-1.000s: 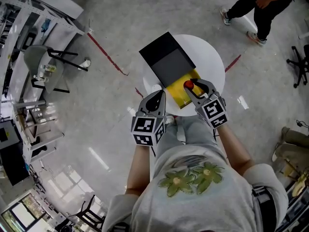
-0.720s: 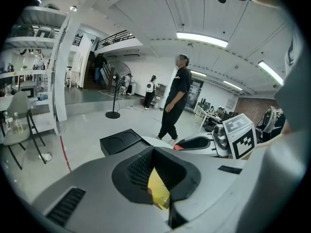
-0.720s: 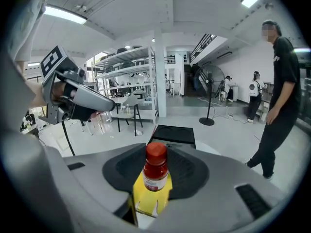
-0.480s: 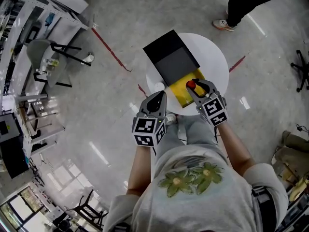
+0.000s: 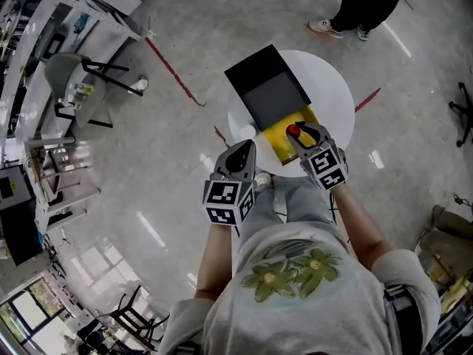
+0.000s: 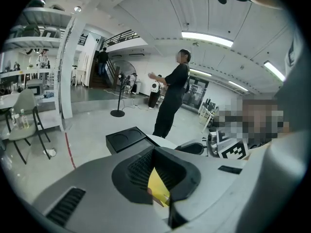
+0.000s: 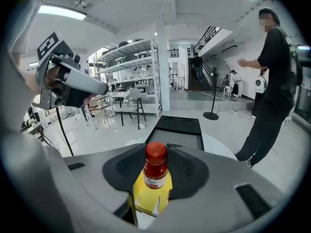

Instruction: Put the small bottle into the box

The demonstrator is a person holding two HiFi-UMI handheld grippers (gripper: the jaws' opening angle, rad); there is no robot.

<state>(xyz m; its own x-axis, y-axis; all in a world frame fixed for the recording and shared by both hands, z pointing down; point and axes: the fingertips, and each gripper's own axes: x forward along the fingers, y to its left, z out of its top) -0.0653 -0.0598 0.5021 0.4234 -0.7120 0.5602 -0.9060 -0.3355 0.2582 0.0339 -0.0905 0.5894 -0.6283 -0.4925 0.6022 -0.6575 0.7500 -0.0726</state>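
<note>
A small bottle (image 5: 293,131) with a red cap stands upright between the jaws of my right gripper (image 5: 298,133), which is shut on it. It hangs over a yellow panel (image 5: 284,143) at the near end of the black box (image 5: 270,91) on the round white table (image 5: 332,95). In the right gripper view the bottle (image 7: 155,166) fills the gap of the right gripper (image 7: 156,164), with the open box (image 7: 179,130) beyond. My left gripper (image 5: 240,152) is at the table's near left edge, shut and holding nothing. In the left gripper view the left gripper (image 6: 155,166) shows yellow under its jaws.
A small white object (image 5: 248,132) lies on the table left of the yellow panel. A person (image 5: 369,6) in black stands beyond the table. A chair (image 5: 66,87) and shelving stand at the left. Red tape lines (image 5: 174,72) mark the floor.
The person beyond the table has walked to the left. Both grippers have kept their places over the table, and the bottle stays in the right one.
</note>
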